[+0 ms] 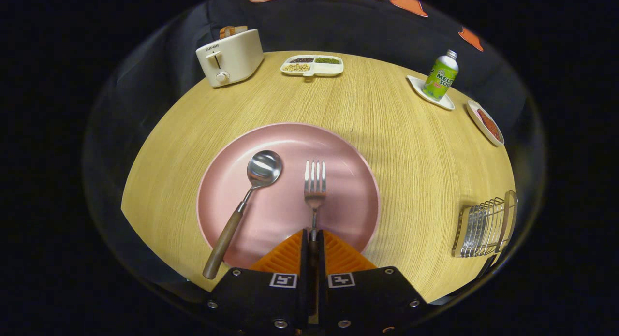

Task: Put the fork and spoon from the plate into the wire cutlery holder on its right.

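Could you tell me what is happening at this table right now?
A person's hand-held claw is shut on the handle of the fork, whose tines lie over the pink plate. The spoon rests on the plate beside it, its wooden handle hanging past the rim. The wire holder stands on the table to the right of the plate. Neither piece is in it yet.

pink plate (271, 147), silver fork (315, 181), wood-grain table (411, 147), green bottle (441, 77)
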